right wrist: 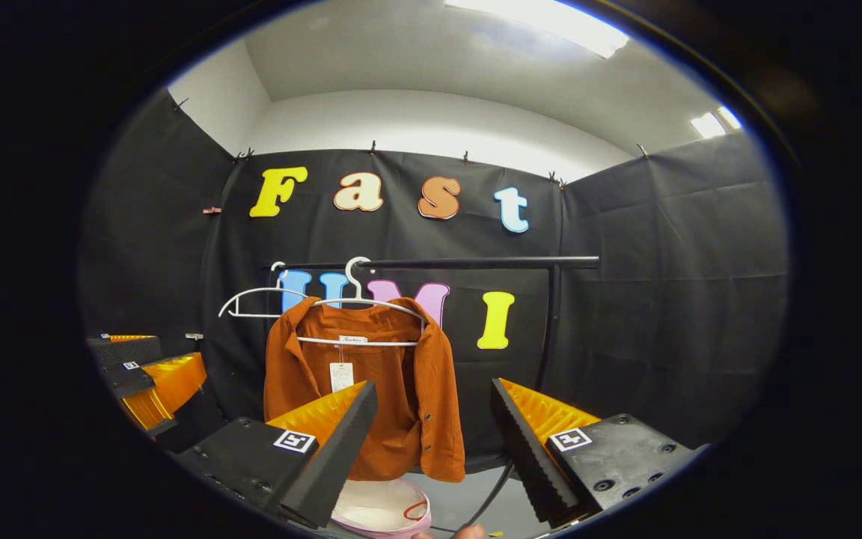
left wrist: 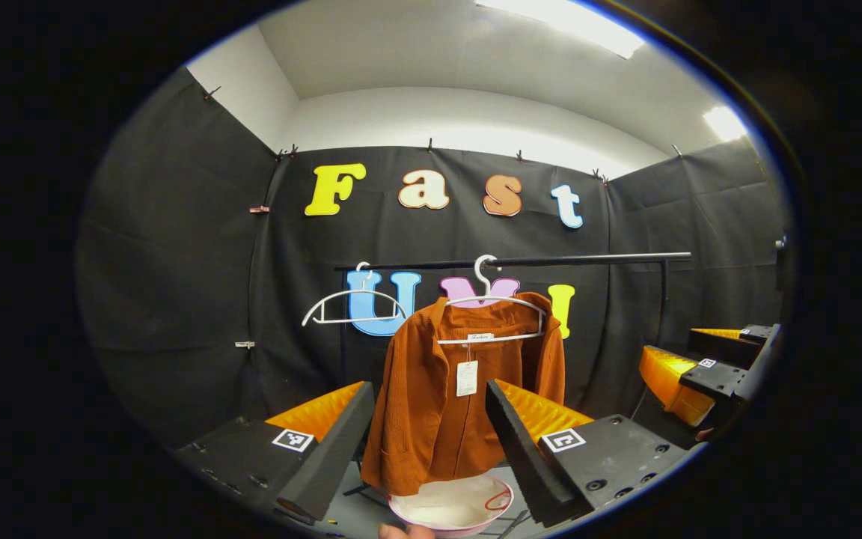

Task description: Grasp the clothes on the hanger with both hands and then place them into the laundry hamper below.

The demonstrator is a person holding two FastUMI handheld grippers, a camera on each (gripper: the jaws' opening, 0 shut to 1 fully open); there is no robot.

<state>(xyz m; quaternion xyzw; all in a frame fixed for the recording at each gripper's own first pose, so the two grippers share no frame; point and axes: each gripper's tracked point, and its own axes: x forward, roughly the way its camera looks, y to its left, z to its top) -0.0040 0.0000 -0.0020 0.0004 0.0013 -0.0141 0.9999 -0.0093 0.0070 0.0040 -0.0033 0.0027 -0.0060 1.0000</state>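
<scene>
Left gripper (left wrist: 431,427) and right gripper (right wrist: 435,423), both wide and empty, faced the rust-orange corduroy shirt (left wrist: 461,389) on its white wire hanger (left wrist: 492,318); uneven pulls might have unhooked the hanger or dropped the shirt beside the pink-rimmed white hamper (left wrist: 453,505) beneath it.

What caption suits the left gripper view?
Open left gripper facing an orange shirt on a hanger, hamper below.

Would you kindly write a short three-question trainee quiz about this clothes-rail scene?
1. True or false: the orange jacket hangs on a white hanger.
2. How many hangers are on the rail? A) one B) two C) three
3. Fill in: the hamper sits ____ the jacket.

Key: 1 true; 2 B, the second being the empty hanger; 3 below. Both the left tool and right tool are open.
</scene>
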